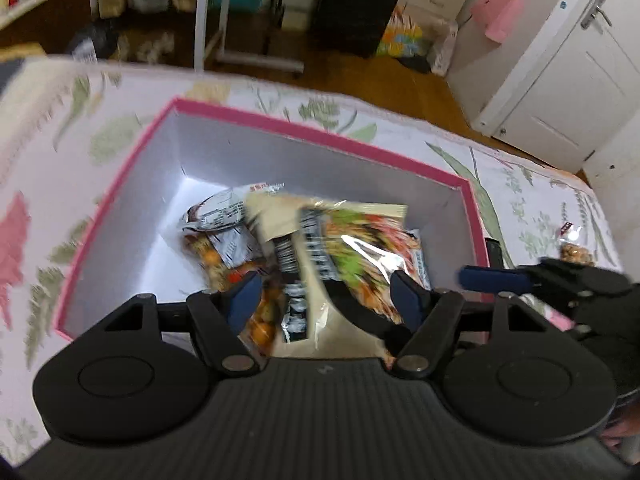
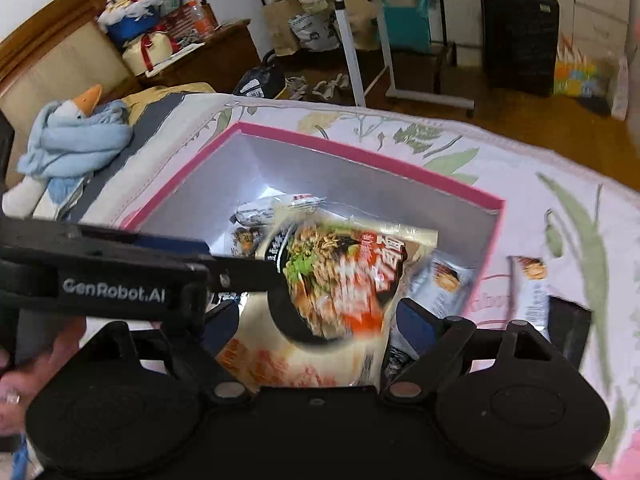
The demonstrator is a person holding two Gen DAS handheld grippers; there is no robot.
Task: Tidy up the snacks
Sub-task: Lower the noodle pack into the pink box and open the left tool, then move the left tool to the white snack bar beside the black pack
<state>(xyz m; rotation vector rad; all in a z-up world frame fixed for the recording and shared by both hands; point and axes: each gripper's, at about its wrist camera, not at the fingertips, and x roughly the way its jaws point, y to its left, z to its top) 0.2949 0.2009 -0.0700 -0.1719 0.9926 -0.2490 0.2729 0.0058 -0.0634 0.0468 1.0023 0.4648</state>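
- The large cream noodle packet printed with a bowl of noodles [image 2: 340, 280] hangs over the open pink-rimmed cardboard box with pale grey inner walls [image 1: 224, 152], which stands on a bed with a white floral cover [image 1: 520, 184].
- The left tool [image 1: 326, 300] has its blue-padded fingers [image 1: 246, 294] on either side of the packet's near edge; motion blur hides whether the pads press on it.
- The right tool [image 2: 316, 320] also straddles the same packet, with its fingers set wide; whether it pinches the wrapper cannot be told.
- In the right wrist view the left tool reaches in from the left, and a bare hand [image 2: 16, 376] holds it.
- Inside the box lie smaller snack packets [image 1: 218, 216], one clear with orange pieces, towards the far left corner.
- Right of the box, on the bed, lie a narrow silver snack sachet [image 2: 532, 288] and a clear bag of brown nuts [image 1: 576, 254].
- A white goose toy wrapped in a light blue scarf [image 2: 76, 132] lies at the far left of the bed.
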